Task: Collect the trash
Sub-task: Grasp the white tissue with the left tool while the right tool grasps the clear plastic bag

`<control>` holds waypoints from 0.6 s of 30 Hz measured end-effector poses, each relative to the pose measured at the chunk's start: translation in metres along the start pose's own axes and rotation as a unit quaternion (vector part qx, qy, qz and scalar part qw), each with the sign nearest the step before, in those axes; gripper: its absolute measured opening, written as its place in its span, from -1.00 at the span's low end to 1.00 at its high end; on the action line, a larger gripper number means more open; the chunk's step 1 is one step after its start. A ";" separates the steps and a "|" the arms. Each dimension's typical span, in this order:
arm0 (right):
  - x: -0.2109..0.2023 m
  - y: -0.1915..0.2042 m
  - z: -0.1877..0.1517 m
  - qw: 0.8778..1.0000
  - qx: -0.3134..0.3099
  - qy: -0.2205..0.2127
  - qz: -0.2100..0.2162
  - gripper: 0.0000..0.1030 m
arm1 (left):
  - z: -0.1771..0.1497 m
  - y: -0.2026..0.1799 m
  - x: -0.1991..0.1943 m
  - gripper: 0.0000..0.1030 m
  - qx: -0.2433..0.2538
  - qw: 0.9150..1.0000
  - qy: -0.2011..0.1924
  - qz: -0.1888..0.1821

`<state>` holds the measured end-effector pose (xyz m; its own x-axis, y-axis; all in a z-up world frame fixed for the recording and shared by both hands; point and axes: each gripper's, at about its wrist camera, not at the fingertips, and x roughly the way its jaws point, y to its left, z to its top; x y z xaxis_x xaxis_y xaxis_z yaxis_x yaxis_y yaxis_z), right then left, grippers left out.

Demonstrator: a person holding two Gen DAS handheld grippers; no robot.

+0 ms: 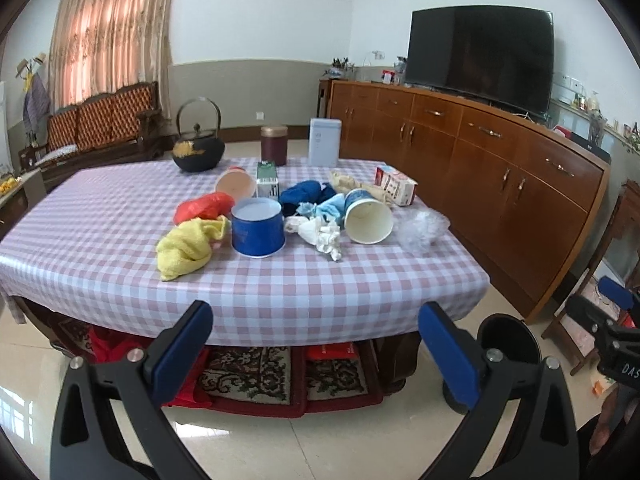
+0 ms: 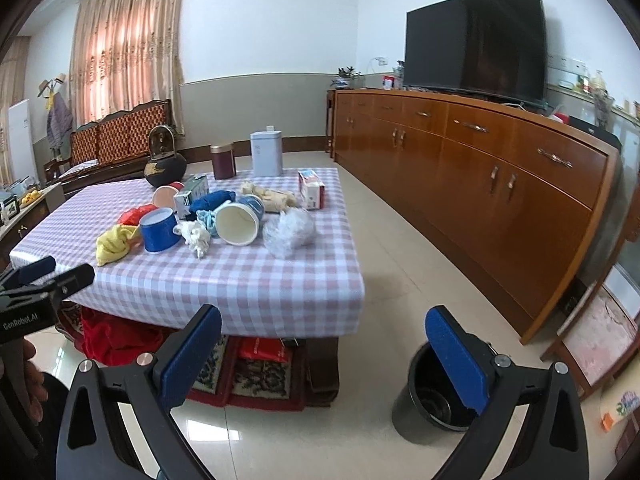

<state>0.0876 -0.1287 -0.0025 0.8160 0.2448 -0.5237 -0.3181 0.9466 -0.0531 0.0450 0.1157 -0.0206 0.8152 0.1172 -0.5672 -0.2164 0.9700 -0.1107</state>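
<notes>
Trash lies on the checked table [image 1: 120, 216] [image 2: 280, 288]: a tipped paper cup [image 1: 367, 218] [image 2: 239, 219], a blue tub [image 1: 258, 227] [image 2: 159, 230], crumpled white tissue [image 1: 322, 234] [image 2: 196, 236], a clear plastic wad [image 1: 424, 229] [image 2: 290, 229], a red bag [image 1: 204, 206], a yellow cloth [image 1: 188, 248] [image 2: 114, 242], a blue cloth [image 1: 302, 194] and small cartons [image 1: 396, 186]. A black bin [image 2: 434, 396] [image 1: 506, 336] stands on the floor at the right. My left gripper [image 1: 316, 344] and right gripper [image 2: 324, 348] are open, empty, in front of the table.
A black kettle [image 1: 198, 148], a brown canister [image 1: 274, 145] and a white tin [image 1: 324, 142] stand at the table's far edge. A long wooden sideboard [image 2: 500, 184] with a TV [image 2: 476, 40] runs along the right. Tiled floor lies between the table and the sideboard.
</notes>
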 end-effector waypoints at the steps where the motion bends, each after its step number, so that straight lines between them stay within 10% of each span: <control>1: 0.007 0.002 0.003 1.000 -0.003 0.000 0.002 0.99 | 0.002 0.000 0.005 0.96 0.003 1.000 0.002 -0.001; 18: 0.167 0.001 0.044 0.997 -0.021 0.041 0.056 0.25 | 0.038 -0.009 0.145 0.56 -0.013 0.999 0.044 0.001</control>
<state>0.2447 -0.0773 -0.0525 0.7324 0.3297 -0.5957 -0.4269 0.9040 -0.0246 0.1859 0.1318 -0.0707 0.7647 0.0993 -0.6366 -0.2334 0.9637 -0.1300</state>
